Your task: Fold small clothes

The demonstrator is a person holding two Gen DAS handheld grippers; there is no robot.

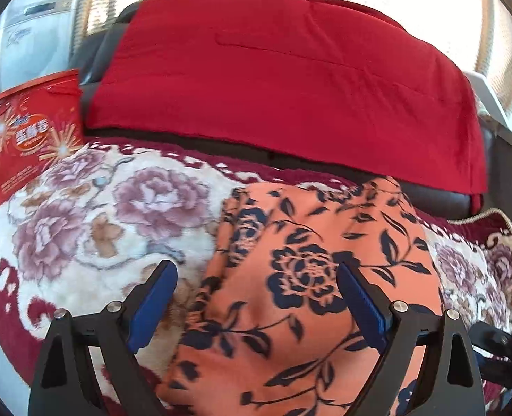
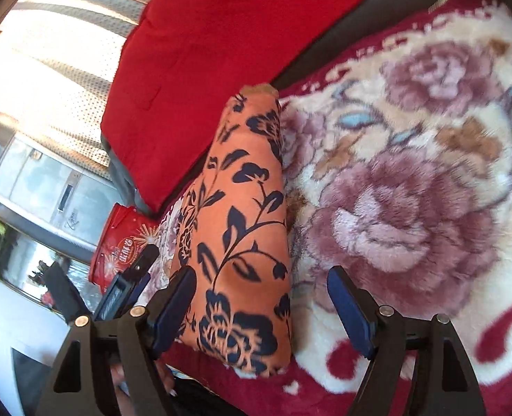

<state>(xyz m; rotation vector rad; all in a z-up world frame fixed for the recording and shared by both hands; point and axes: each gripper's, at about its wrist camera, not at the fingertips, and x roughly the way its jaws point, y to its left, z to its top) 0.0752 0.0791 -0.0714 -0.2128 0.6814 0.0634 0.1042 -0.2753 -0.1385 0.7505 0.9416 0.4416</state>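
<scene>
An orange garment with a dark blue flower print lies folded on a plush floral blanket. My left gripper is open just above the garment's left part, its fingers apart and holding nothing. In the right wrist view the same garment shows as a long narrow folded strip. My right gripper is open over its right edge, left finger over the cloth and right finger over the blanket. The left gripper shows at the strip's left side.
A red quilted cushion lies on a dark sofa seat behind the blanket. A red printed bag sits at the left. A white appliance and bright curtains stand behind.
</scene>
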